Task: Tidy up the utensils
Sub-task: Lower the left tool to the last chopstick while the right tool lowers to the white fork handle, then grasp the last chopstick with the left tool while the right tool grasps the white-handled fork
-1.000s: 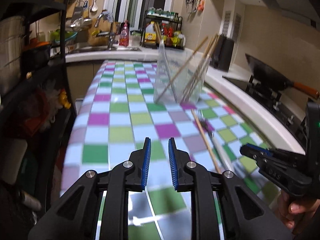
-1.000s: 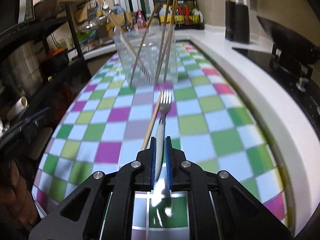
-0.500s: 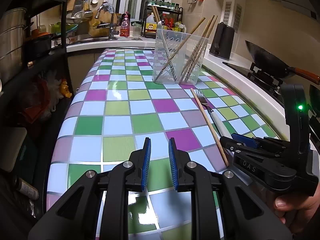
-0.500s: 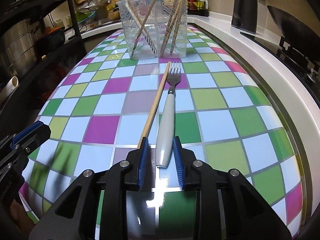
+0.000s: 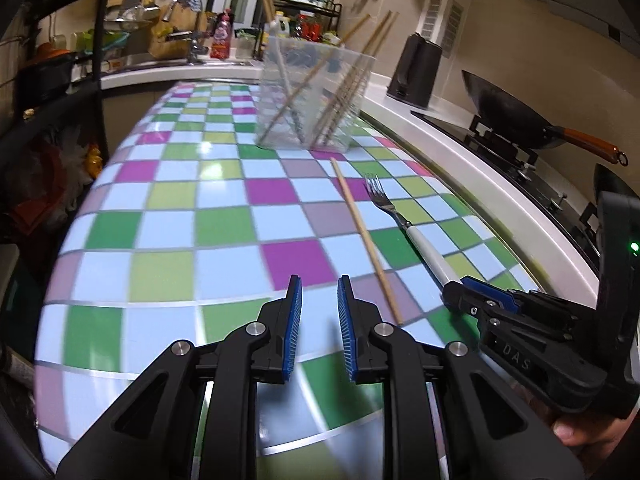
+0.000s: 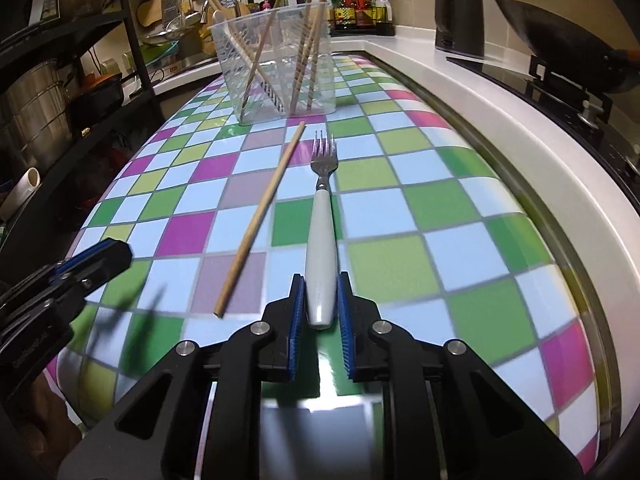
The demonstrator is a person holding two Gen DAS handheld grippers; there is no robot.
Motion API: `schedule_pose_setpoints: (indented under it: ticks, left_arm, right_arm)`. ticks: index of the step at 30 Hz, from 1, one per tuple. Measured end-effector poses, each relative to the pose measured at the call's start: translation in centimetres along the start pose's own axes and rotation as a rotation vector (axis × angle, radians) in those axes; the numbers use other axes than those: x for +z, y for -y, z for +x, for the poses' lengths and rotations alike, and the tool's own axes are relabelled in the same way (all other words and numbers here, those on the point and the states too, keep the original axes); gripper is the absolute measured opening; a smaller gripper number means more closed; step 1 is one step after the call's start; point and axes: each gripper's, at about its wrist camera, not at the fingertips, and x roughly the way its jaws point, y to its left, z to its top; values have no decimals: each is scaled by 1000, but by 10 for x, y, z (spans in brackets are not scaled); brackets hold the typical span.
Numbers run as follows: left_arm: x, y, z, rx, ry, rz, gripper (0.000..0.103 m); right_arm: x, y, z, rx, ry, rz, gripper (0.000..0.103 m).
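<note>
Right claw (image 6: 319,300) sits at the butt end of the white-handled fork (image 6: 320,256), which lies flat on the checkered tabletop (image 6: 460,248), tines toward the clear plastic utensil holder (image 6: 276,64); its jaws have just been closing, after parting to a wider gap half a second ago, and the blue pads now bracket the handle closely, seemingly touching both sides; whether they bite firmly cannot be told; the fork is not lifted. A single wooden chopstick (image 6: 262,212) lies loose just beside the fork on its left, angled, not touching it; more chopsticks already stand in the holder at the far end. Left claw (image 5: 319,320) hovers low over bare tabletop, jaws narrow with nothing between them; against a second ago it has come down and forward, nearer the chopstick's near end. Reading: the fork pickup is being retried with a fresh grip; chopstick likely next; both remain to be moved into the holder.
</note>
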Motion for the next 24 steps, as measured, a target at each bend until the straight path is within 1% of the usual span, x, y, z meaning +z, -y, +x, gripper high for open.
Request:
schedule_pose_setpoints:
  ticks: [4,8,11,14,15,16,17,19,20,24]
  left_arm:
    - [1,20,17,-27,-37,-12,19]
    - [1,35,31,-22,-58,-12,20]
    - [-1,44,41,-3,-91,2,20]
    - [-3,51,42,29,-91,51,20]
    - [-3,52,41,35,-91,60,18]
    - [-4,52,41,45,-91,64,8]
    - [-4,50,40,59,-90,65,6]
    - [-6,44,36,66,-83,59,5]
    - [-6,41,34,72,-81,55,5]
    - [-10,25,22,95,-75,48,5]
  right_arm:
    - [-8,11,-6,-21,7,-3,17]
    - [-12,23,-11,-19,15,15,17]
    - [-14,26,-12,-18,16,15,17]
    - [-16,25,-11,-18,16,7,18]
    - [-16,25,-11,-19,19,6,18]
    - [-16,24,-11,-19,21,6,19]
    - [-16,24,-11,-20,24,7,19]
    - [-16,23,-10,-29,29,7,20]
    - [-15,22,-10,-37,32,3,17]
    - [-15,15,-9,-41,39,-3,17]
